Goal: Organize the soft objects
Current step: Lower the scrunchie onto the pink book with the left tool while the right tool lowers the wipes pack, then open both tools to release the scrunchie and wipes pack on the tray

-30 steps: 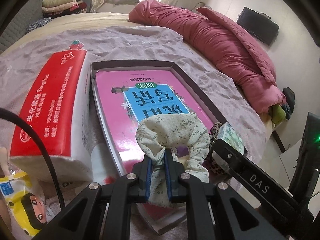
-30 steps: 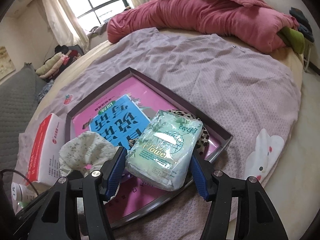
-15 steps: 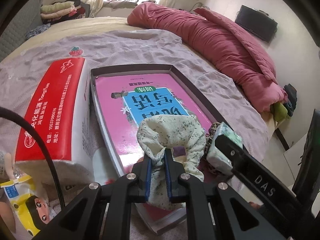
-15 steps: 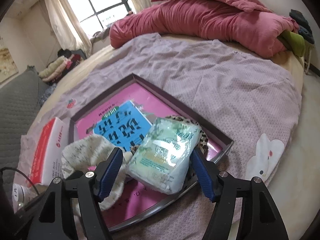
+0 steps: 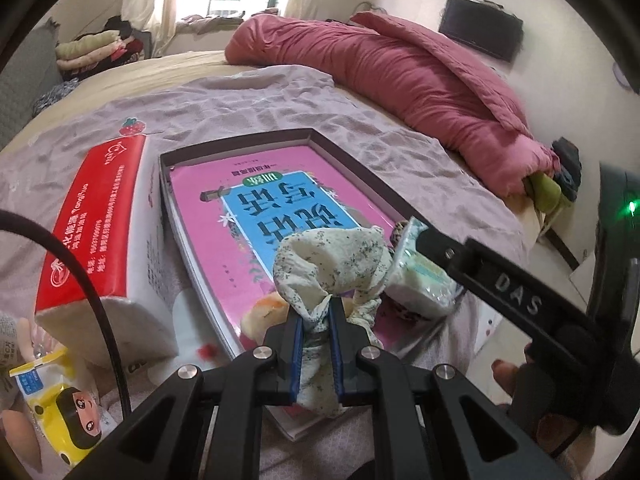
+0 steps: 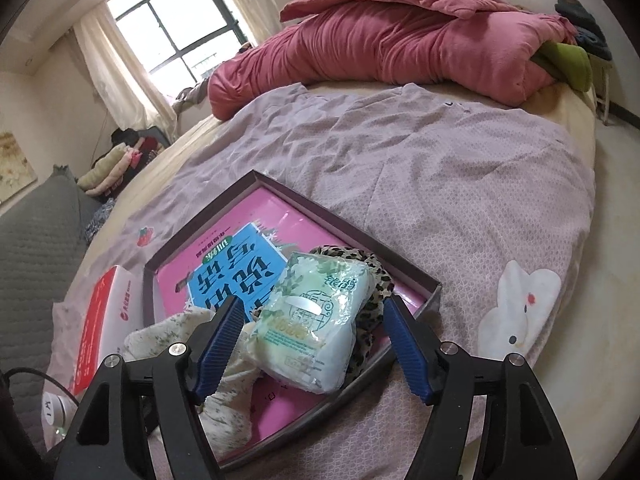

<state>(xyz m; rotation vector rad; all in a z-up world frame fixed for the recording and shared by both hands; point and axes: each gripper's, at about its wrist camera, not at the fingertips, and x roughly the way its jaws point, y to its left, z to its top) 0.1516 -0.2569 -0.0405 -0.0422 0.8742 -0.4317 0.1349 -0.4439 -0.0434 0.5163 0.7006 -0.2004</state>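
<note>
**Your count of what lay on the bed**

You had two grippers in view: the left gripper (image 5: 315, 330) and the right gripper (image 6: 312, 340). Ahead of them sat one shallow tray (image 6: 352, 227) holding one pink book (image 5: 280, 200). You could count two scrunchies: one floral scrunchie (image 5: 332, 256) between the left fingers, and one leopard-print scrunchie (image 6: 370, 292) just beyond the right fingers. One pale green tissue pack (image 6: 312, 316) lay between the right fingers. Left of the left gripper stood one red tissue box (image 5: 96, 216) and one yellow cartoon packet (image 5: 68, 412). Far ahead lay one rolled pink quilt (image 6: 400, 48).
</note>
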